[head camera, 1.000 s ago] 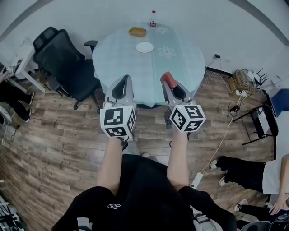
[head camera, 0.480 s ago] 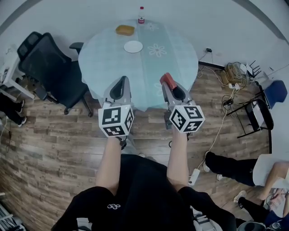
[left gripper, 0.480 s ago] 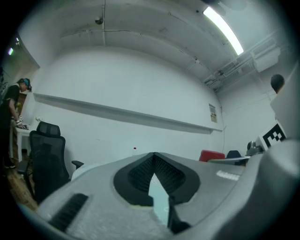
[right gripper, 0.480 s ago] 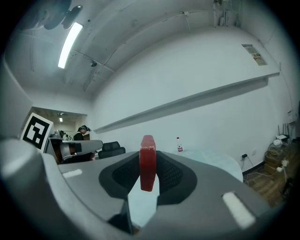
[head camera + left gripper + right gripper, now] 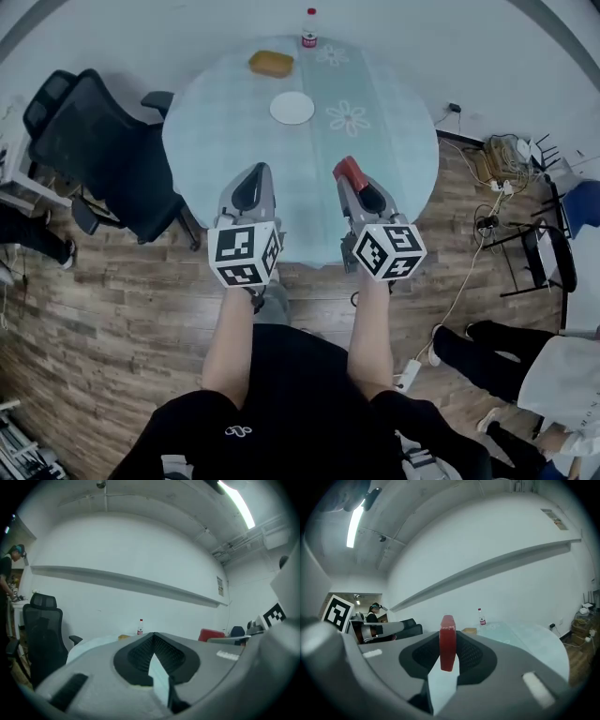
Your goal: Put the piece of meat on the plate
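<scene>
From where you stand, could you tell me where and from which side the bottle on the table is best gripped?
Probably grip the bottle round its middle, fingers level, coming from the near side across the table. It stands upright at the far edge, and its body is narrow and round.

Tan lump near the plate — too small for a name; bystander half off-frame.

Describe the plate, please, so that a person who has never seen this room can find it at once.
Look at the round table with the pale flowered cloth. Toward its far side, a little closer to the person than the bottle and the yellow-brown block, lies the plate. It alone is white, flat, round and empty.
</scene>
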A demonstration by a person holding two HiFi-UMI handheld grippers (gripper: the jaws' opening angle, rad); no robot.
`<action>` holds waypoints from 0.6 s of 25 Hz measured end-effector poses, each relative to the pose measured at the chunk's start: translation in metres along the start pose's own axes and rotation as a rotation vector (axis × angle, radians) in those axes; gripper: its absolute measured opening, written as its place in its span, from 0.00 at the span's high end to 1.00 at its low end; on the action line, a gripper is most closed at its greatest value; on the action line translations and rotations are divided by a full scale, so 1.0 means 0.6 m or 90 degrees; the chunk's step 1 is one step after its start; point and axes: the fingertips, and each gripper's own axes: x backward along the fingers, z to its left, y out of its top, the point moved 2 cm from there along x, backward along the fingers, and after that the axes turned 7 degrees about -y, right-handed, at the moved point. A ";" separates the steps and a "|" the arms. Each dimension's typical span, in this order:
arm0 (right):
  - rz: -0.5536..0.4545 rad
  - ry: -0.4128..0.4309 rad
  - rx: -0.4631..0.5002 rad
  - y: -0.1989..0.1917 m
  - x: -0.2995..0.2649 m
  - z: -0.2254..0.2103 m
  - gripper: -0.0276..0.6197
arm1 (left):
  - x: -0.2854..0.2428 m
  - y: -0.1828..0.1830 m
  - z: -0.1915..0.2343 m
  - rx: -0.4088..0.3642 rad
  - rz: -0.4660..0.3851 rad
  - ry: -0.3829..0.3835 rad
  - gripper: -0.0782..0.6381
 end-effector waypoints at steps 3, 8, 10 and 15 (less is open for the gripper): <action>0.040 -0.003 -0.004 -0.025 -0.092 0.001 0.80 | -0.063 -0.026 0.068 0.020 0.035 0.001 0.90; 0.087 -0.017 0.001 -0.051 -0.219 0.001 0.80 | -0.149 -0.061 0.177 0.059 0.068 -0.002 0.90; 0.098 -0.017 0.006 -0.055 -0.261 0.008 0.80 | -0.179 -0.077 0.217 0.079 0.079 -0.001 0.90; 0.152 -0.023 0.025 -0.084 -0.318 -0.007 0.80 | -0.237 -0.120 0.258 0.125 0.114 -0.008 0.90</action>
